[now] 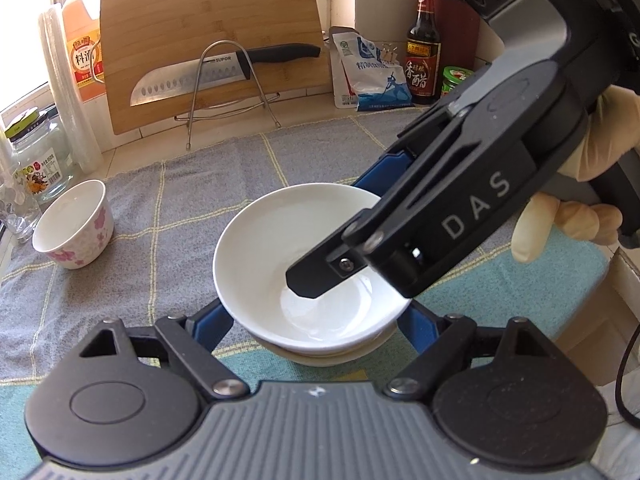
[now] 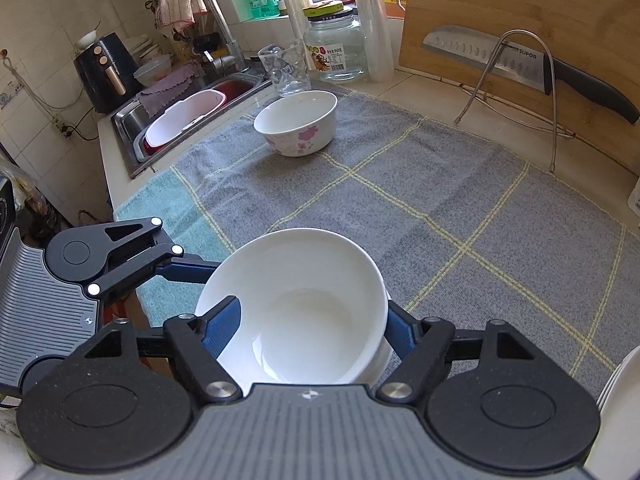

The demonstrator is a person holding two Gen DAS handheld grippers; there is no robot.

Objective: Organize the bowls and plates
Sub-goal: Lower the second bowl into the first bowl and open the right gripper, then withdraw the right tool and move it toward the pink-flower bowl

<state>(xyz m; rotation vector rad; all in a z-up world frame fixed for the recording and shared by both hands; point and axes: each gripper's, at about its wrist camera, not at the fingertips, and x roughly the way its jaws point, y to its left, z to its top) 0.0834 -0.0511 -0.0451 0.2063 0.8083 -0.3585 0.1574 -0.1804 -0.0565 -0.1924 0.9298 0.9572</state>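
A plain white bowl sits nested on top of another white bowl on the grey checked towel. My left gripper straddles this stack, its blue pads pressed on both sides. My right gripper comes in from the right. One of its fingers hangs inside the top bowl without touching the wall, and the other stands outside the right rim, so it is open. A white bowl with pink flowers stands apart at the towel's far left.
A cutting board and a knife rest in a wire rack at the back. Bottles and a salt bag line the wall. A glass jar and a tumbler stand by the sink. White plate edges show at right.
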